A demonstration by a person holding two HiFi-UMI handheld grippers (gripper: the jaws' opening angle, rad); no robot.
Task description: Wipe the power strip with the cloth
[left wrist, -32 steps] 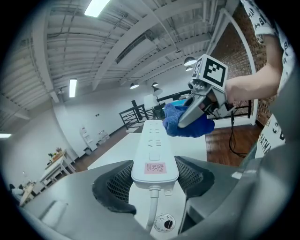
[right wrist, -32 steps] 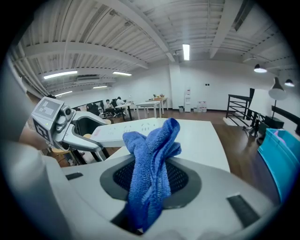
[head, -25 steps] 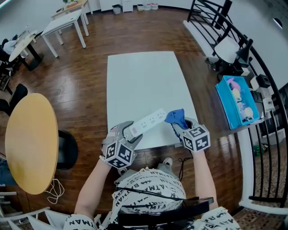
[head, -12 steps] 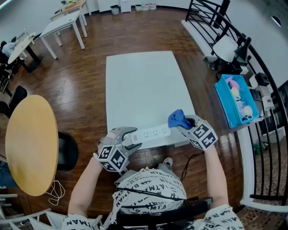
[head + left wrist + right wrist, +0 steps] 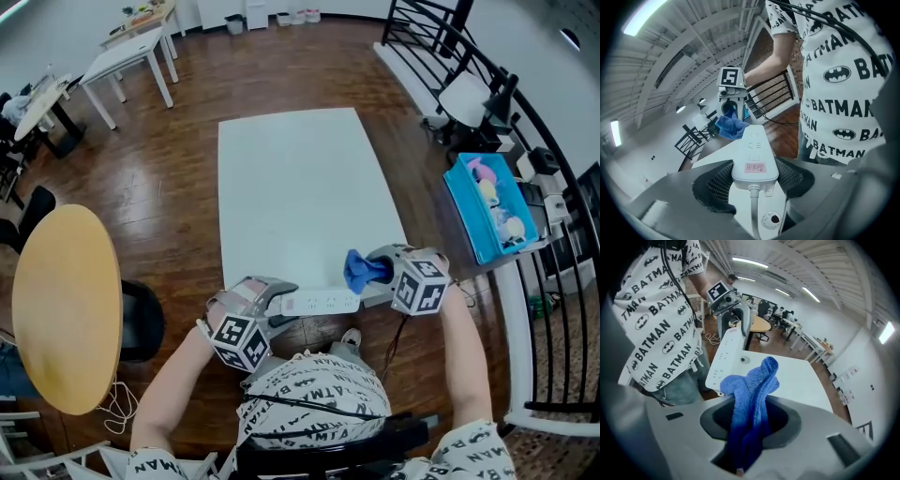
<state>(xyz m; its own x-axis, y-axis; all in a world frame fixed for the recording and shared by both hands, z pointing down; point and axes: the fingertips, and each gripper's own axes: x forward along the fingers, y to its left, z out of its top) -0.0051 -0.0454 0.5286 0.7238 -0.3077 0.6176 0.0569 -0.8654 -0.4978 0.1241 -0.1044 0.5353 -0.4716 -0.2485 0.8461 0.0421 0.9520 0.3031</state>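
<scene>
Power strip (image 5: 319, 303): white, long, clamped at its cord end between the pads of the left tool (image 5: 278, 300).
Location: across the near edge of the white surface (image 5: 300, 178), sockets up. Whether it rests there or is held just clear cannot be told.
Change: a second ago it slanted up and away over the surface. It now lies level, side to side, drawn nearer the person.

Cloth (image 5: 359, 270): blue, bunched, pinched in the closed jaws of the right tool (image 5: 373, 274), its loose end standing out past them.
Change: the right tool has rolled over, and the cloth now sits at the strip's right end, touching or just beside it.

Assessment: strip steadied, cloth at one end. A wiping pass along its length looks ready to begin.
</scene>
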